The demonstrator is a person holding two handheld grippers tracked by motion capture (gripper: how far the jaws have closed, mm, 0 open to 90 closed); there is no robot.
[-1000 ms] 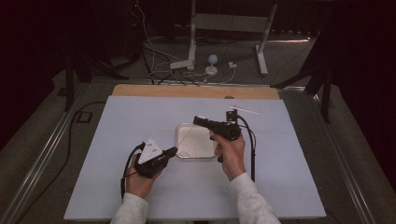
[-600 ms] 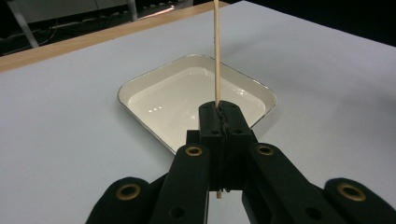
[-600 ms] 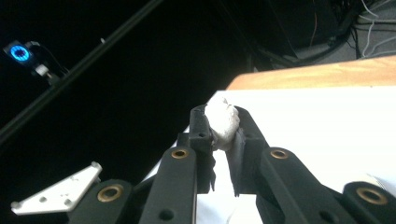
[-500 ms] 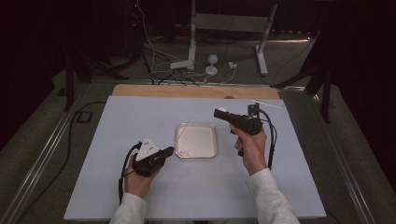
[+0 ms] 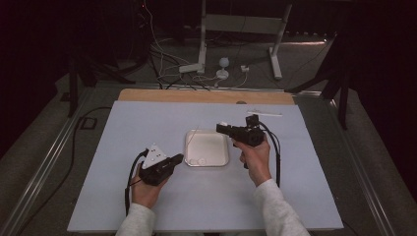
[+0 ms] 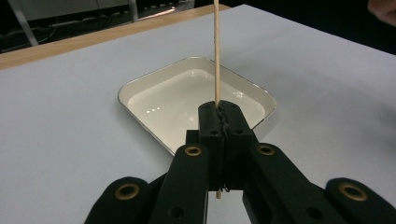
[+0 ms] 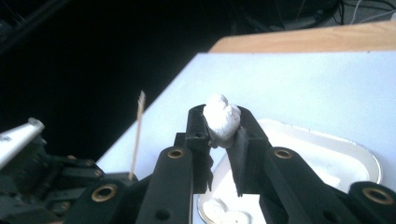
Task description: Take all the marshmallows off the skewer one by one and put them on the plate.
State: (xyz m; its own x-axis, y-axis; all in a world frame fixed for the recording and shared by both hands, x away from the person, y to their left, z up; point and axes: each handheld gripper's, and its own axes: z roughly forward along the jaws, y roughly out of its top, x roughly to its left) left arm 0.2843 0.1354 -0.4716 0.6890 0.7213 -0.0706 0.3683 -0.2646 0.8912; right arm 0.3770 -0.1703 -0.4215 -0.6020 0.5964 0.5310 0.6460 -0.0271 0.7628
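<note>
The left gripper (image 5: 178, 158) rests on the mat (image 5: 123, 132) at about eight o'clock from the tray (image 5: 223, 162), its tips just beside the tray's near-left corner. In the left gripper view its jaws are pressed fully together on a thin wooden skewer (image 6: 216, 51), which stands upright between the pads and rises out of the top of that picture, with the tray (image 6: 135, 86) lying just beyond at twelve o'clock. The right gripper (image 5: 221, 128) hangs at about two o'clock from the tray, over its far-right corner, pointing toward nine o'clock. In the right gripper view its jaws are almost closed and pinch a small white lump, a marshmallow (image 7: 221, 119), between the tips, the lump bulging above them. Another white piece (image 7: 224, 217) lies in the tray (image 7: 369, 161) below the jaws, seen in the high view as a pale spot near the tray's near edge. In that same gripper view the skewer (image 7: 137, 140) stands at nine o'clock from the marshmallow, well apart from it, above the left gripper's dark body.
</note>
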